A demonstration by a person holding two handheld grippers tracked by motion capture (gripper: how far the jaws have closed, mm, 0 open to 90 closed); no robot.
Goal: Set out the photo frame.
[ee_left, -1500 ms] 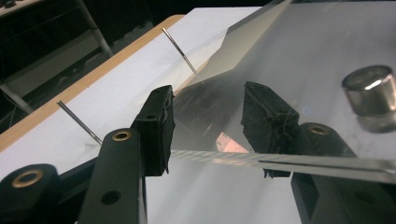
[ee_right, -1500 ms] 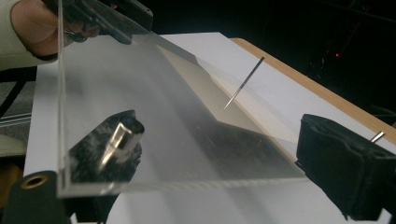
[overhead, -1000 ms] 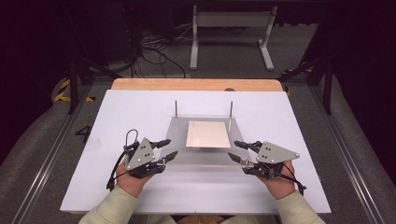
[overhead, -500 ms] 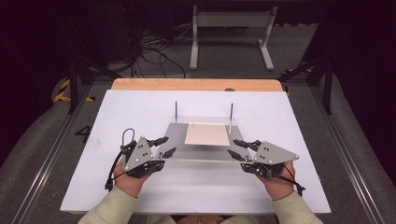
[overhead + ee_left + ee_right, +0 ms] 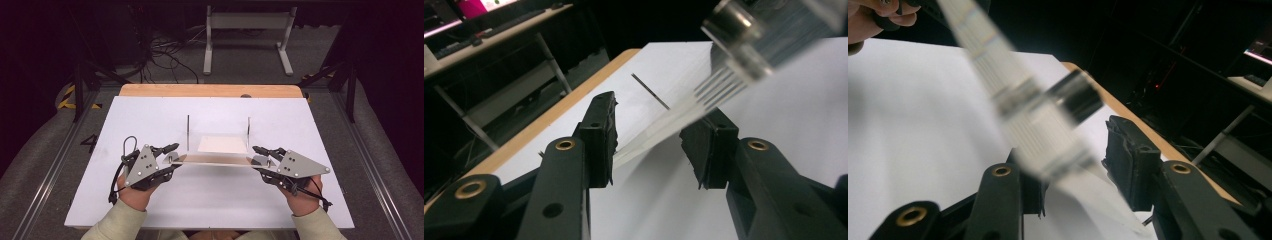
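White table (image 5: 150,115), both tongs flanking clear plate (image 5: 215,159)

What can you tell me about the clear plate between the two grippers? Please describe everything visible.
The plate is a flat, transparent sheet, like acrylic, with shiny metal fittings near its ends and two thin rods rising from its far side. It lies nearly level, seemingly raised above the white table. Its ends sit between the open jaws of the left gripper and the right gripper; contact cannot be confirmed. A pale square shows through or beneath it.
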